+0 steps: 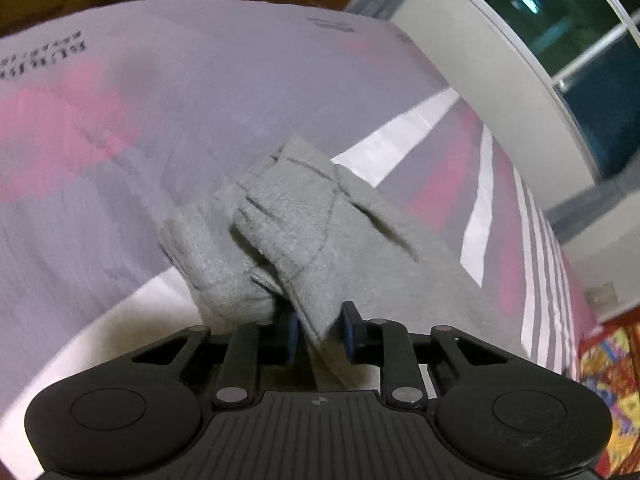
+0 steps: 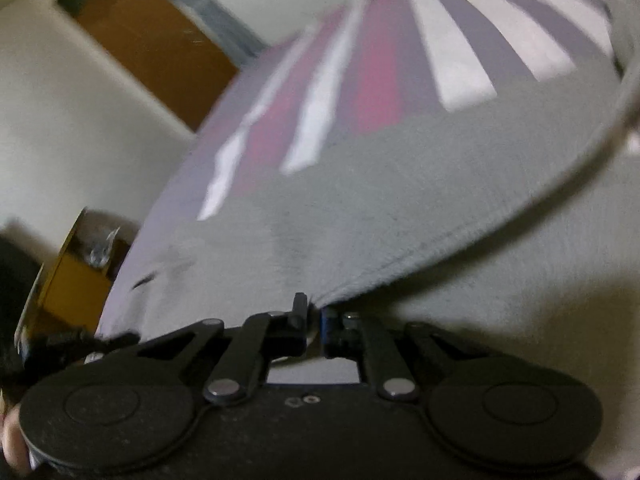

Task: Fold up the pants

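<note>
**A:** We're looking along the left gripper and its blue pads are drawn in narrow on a fold of the grey pants. The fleecy cloth runs right between the fingers and we see it pinched there.

**B:** Agreed, and the fabric bunches up just ahead of those fingers, with a seam and a flap showing on the lump. The rest of the pants lie spread on the bed sheet, the lilac one with pink patches and white stripes.

**A:** Over on the right wrist view, we have the right gripper closed down tight. An edge of the pants is caught between its tips, and the hem stretches away from there in a long curve to the upper right.

**B:** We see the grey cloth covering the striped sheet ahead of that gripper. Both views are blurred. At the far left we catch a yellowish box beside the bed; what it holds we cannot tell.
</note>
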Demonstrator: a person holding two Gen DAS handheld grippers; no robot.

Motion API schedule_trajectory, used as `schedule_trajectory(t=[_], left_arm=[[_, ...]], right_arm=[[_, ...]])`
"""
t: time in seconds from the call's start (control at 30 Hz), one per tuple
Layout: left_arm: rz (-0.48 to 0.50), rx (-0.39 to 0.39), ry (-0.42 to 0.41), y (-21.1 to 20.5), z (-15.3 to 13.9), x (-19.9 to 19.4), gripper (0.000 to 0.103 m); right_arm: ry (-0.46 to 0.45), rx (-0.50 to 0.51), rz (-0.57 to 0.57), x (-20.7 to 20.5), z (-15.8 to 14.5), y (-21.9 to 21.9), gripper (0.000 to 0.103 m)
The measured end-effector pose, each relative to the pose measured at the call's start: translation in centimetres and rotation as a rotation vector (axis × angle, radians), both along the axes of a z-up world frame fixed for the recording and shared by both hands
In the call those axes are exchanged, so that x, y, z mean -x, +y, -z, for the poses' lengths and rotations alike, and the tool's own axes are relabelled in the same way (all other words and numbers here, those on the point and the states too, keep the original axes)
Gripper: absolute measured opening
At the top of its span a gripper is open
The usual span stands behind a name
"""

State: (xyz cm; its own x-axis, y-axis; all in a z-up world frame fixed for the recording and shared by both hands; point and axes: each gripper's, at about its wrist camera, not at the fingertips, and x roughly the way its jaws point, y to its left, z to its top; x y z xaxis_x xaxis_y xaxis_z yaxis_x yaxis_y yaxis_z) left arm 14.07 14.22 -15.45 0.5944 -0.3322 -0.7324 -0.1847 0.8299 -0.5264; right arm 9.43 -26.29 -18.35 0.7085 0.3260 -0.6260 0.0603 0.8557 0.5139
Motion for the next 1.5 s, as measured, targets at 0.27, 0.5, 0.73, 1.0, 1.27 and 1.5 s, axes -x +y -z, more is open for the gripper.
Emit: schedule_trajectory(t=[0.27, 0.5, 0.73, 1.0, 1.27, 1.5], left_arm=[[-0.041, 0.028, 0.016, 2.8, -0.1, 0.9, 0.023], [-0.073, 0.077, 0.026, 2.5, 1.0, -0.2, 0.026], [-0.118, 0.072, 0.017, 2.0, 2.0, -0.8, 0.026], [-0.128, 0.030, -0.103, 1.7, -1.2, -0.9, 0.014], [-0.097, -0.034, -0.088, 4.3, -0.7, 0.0, 0.006], [-0.167, -0.098, -0.020, 4.2, 1.5, 1.1, 0.007]], right_arm=[[0.053, 0.063, -0.083, 2.1, 0.6, 1.4, 0.006], [0.086, 0.059, -0.039, 2.0, 1.1, 0.6, 0.021], [0.116, 0.027, -0.010, 2.4, 1.9, 0.0, 0.029], [0.054, 0.025, -0.022, 1.8, 0.5, 0.5, 0.006], [0.029, 0.095, -0.141, 4.3, -0.4, 3.1, 0.006], [0.116, 0.111, -0.139, 4.4, 1.4, 2.2, 0.025]])
